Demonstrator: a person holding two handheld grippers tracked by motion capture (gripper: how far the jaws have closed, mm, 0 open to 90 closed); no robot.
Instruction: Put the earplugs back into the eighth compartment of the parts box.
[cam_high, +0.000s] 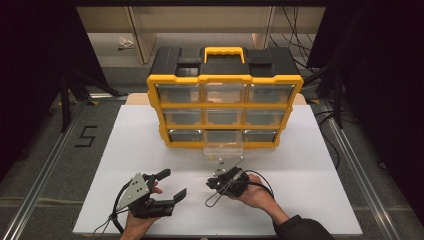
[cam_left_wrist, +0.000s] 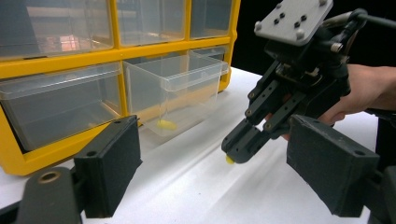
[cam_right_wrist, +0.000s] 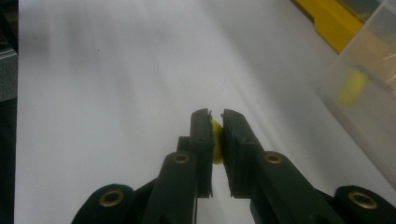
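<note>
Firmly pinched: small rounded yellow piece (cam_right_wrist: 215, 140).

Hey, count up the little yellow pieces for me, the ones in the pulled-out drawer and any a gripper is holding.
In the clear drawer: 1 yellow piece
Held by the right gripper: 1 yellow piece
Total: 2

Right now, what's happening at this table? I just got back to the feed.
A person works two hand-held claws in front of a yellow drawer organizer on the white table. The right claw is shut on a small yellow piece, held low just above the table. The clear drawer, bottom middle, is pulled out, with another yellow piece lying inside it. The left claw hangs open nearby, holding nothing.
</note>
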